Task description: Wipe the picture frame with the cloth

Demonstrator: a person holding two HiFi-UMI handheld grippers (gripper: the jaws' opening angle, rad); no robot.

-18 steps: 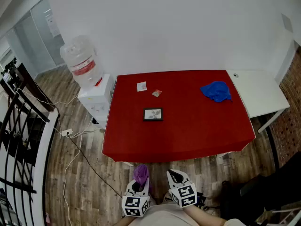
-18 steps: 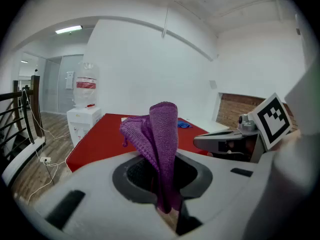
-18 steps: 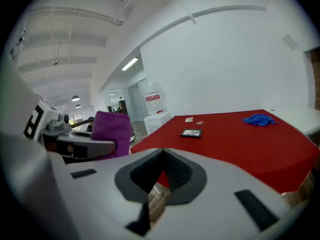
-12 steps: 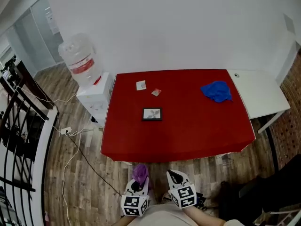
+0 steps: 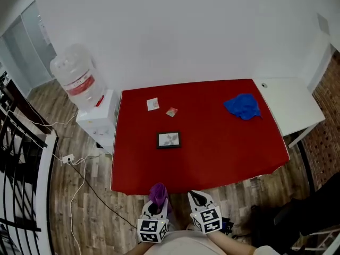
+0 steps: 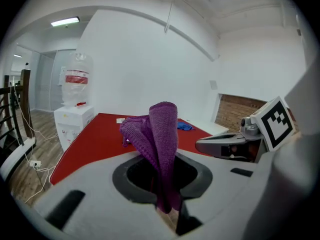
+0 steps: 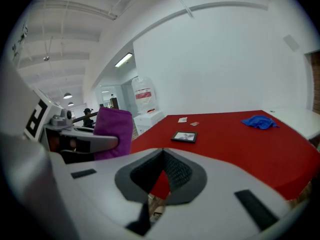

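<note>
A small dark picture frame lies flat on the red table, left of its middle. Both grippers hang over the floor in front of the table's near edge, well short of the frame. My left gripper is shut on a bunched purple cloth that sticks up out of its jaws. My right gripper is beside it, jaws together and empty. A crumpled blue cloth sits near the table's far right corner.
Two small paper pieces lie on the far left of the table. A water dispenser stands to the table's left, a white side table to its right. Cables trail over the wooden floor; a black railing runs along the left.
The head view has shifted, so the table and frame sit slightly lower and further left in the picture. Both grippers hold the same pose; the purple cloth stays clamped.
</note>
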